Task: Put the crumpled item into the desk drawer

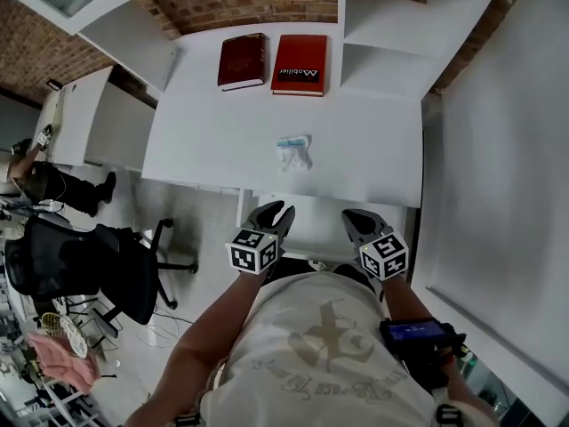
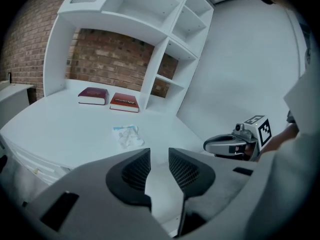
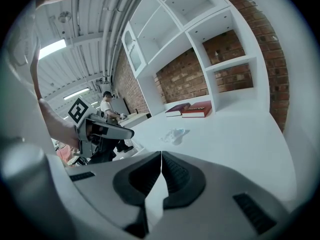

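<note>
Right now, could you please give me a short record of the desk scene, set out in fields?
surface: white desk
crumpled item: mid-desk, lying free, touched by neither claw
books: dark red book and bright red book, side by side at the desk's back
left claw: open, empty
right claw: shut, empty
task status: item not yet picked up

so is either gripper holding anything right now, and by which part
Nothing is held: left gripper open and empty, right gripper shut on nothing, crumpled item lying loose on the desk.
</note>
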